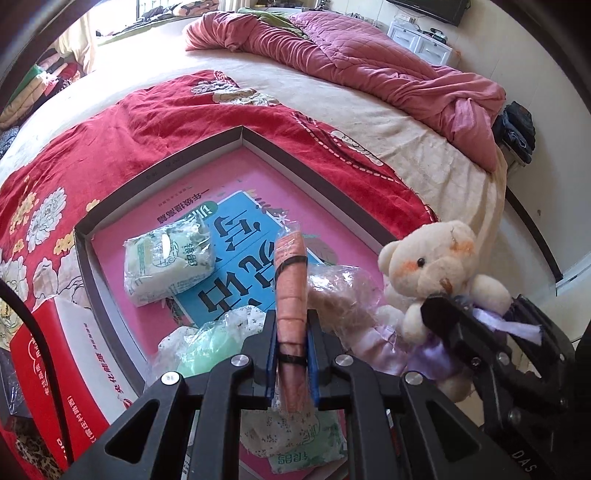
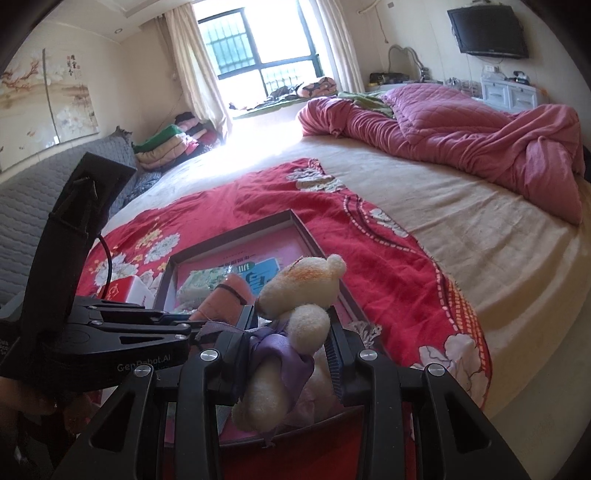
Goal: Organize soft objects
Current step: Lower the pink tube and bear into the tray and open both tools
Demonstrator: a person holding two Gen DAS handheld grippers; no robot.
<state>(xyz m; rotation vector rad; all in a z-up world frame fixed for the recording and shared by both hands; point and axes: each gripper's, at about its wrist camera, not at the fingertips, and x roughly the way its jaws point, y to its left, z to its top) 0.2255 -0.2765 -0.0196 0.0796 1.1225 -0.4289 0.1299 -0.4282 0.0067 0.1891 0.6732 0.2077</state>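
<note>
Left gripper: fingers clenched on a salmon-pink rolled cloth, wrapped in clear film and banded with dark ties, standing upright between the blue pads over the tray.

Right gripper: fingers grasping a cream teddy bear by its middle, at the lilac satin bow; the bear tilts, head toward the tray, above the tray's near edge.

Tray: shallow, dark-rimmed, pink-floored, resting on the red floral blanket. A blue printed sheet lies flat inside.

Contents, near to far: a pale green bundle in clear plastic just beside the left fingers; a tan fluffy item in plastic film beside the bear; a green-and-white wrapped packet resting partly on the blue sheet.

Red and white carton: outside the tray's left wall, touching it.

Bed: cream sheet beneath the red blanket.

Pink quilted duvet: crumpled at the far side of the bed, well apart from the tray.

Far wall, right wrist view: window, wall-mounted television.
</note>
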